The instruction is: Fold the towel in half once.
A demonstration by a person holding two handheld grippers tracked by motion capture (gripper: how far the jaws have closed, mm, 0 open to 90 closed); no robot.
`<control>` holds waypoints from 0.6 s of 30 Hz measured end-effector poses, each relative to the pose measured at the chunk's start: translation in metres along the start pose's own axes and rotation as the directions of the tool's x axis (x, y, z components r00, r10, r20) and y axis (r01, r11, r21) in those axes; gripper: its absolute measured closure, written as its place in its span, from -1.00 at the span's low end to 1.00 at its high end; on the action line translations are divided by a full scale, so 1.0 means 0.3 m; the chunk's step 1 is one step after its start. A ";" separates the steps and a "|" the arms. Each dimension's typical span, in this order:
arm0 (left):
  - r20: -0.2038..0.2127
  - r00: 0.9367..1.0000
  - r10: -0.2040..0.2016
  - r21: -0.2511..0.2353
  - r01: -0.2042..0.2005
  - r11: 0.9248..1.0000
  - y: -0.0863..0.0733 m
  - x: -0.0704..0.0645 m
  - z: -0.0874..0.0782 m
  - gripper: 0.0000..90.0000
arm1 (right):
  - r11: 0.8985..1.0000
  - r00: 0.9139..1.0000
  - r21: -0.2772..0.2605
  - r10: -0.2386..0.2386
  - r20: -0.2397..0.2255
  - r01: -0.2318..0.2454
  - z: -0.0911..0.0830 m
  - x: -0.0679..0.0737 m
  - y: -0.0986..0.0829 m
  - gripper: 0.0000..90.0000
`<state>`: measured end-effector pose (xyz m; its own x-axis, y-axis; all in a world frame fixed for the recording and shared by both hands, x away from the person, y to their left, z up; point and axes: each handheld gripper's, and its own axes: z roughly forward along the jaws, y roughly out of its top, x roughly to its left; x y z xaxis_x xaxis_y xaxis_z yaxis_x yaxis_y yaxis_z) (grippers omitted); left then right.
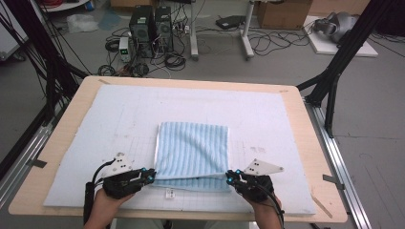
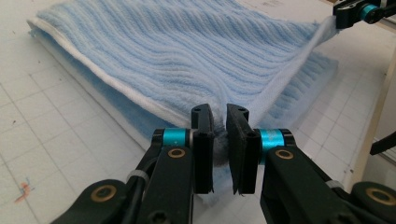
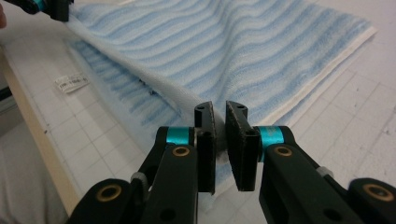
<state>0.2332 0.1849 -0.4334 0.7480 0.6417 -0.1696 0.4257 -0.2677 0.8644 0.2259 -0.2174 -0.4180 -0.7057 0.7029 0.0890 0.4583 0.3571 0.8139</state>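
High view shows your left gripper and right gripper each pinching a near corner of the folded blue striped towel, at 7 and 5 o'clock on the white mat.

Grey floor beyond the wooden table, strewn with cables, two computer towers, cardboard boxes
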 end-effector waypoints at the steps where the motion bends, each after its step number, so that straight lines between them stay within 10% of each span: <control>1: 0.003 1.000 -0.006 0.000 0.006 1.000 -0.004 -0.001 0.001 0.79 | 1.000 1.000 0.008 -0.001 -0.001 0.001 0.004 0.001 -0.003 0.83; 6: 0.020 0.999 -0.026 0.009 0.026 1.000 -0.019 -0.003 0.000 0.76 | 0.999 1.000 0.034 -0.004 -0.003 0.004 0.006 0.009 -0.012 0.76; 11: -0.003 0.999 -0.051 -0.060 0.051 0.997 0.011 0.022 -0.028 0.30 | 0.999 0.998 -0.030 0.045 0.039 -0.043 -0.025 0.000 -0.008 0.42; 18: -0.024 0.997 -0.068 -0.055 0.067 0.996 0.041 0.065 0.011 0.31 | 0.999 0.998 0.005 0.043 0.039 -0.043 0.033 -0.002 -0.001 0.43</control>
<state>0.2546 0.1919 -0.4277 0.7050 0.6753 -0.2167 0.4458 -0.1842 0.8760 0.2316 -0.2117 -0.4240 -0.6641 0.7408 0.1013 0.4908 0.3298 0.8065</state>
